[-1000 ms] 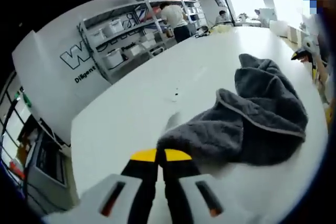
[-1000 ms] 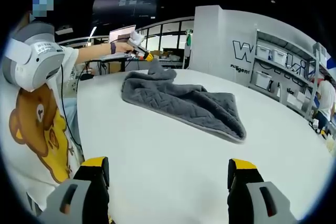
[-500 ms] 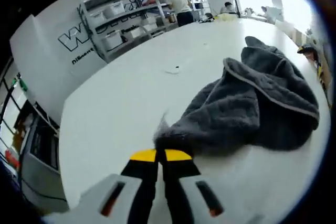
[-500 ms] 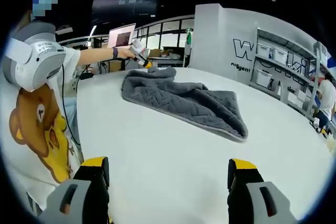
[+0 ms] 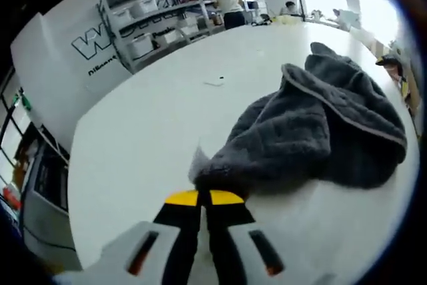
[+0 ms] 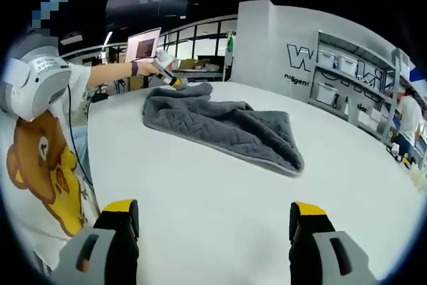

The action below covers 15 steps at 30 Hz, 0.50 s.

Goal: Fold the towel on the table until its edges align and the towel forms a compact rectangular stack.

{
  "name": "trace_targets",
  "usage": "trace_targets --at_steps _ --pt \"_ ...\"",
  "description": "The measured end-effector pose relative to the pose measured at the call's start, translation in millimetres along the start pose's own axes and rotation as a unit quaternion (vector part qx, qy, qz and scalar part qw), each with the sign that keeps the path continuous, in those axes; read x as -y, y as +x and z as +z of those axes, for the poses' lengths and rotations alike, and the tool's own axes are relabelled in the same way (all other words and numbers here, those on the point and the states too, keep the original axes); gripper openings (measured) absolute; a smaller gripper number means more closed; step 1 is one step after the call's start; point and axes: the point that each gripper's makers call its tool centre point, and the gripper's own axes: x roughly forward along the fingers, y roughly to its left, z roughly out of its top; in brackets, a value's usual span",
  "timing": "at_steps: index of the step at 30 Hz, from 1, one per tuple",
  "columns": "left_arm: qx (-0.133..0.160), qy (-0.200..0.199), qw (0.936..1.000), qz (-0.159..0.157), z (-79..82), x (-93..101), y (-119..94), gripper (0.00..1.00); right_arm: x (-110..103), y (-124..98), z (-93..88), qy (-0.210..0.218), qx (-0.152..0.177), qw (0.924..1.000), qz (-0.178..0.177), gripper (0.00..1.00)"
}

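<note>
Left gripper (image 5: 203, 198): jaws pinched together on a corner of the grey towel (image 5: 320, 138), yellow tips touching, cloth bunched right at the tips. In the left gripper view the towel lies rumpled on the white table (image 5: 153, 131), spreading up and to the right from the pinched corner, with a lighter hem running across its upper fold. A small dark scrap (image 5: 213, 83) sits on the table well apart from the towel, toward the shelving. Right gripper (image 6: 213, 221): jaws wide apart, nothing between them, hovering over bare table (image 6: 213, 178) near the edge, well short of the towel. In the right gripper view the towel (image 6: 220, 128) shows as a long crumpled strip across the middle of the table, quilted texture up, near end folded over itself; its far end is held at the left gripper (image 6: 175, 82), gripped in the person's hand (image 6: 148, 69). Person in a white shirt with a bear print (image 6: 40, 171) stands at the table's edge on the left of that view. Background: metal shelving with bins (image 5: 153, 21) against a white wall with dark lettering, and another person (image 5: 227, 1) standing by the shelves.
</note>
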Motion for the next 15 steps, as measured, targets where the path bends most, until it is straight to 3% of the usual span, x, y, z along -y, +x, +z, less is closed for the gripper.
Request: trace_targets --at_steps 15 --pt "-0.006 -0.006 0.9999 -0.008 -9.3 3.6 6.9 0.05 16.9 1.0 1.6 0.021 0.001 0.9993 -0.032 0.98"
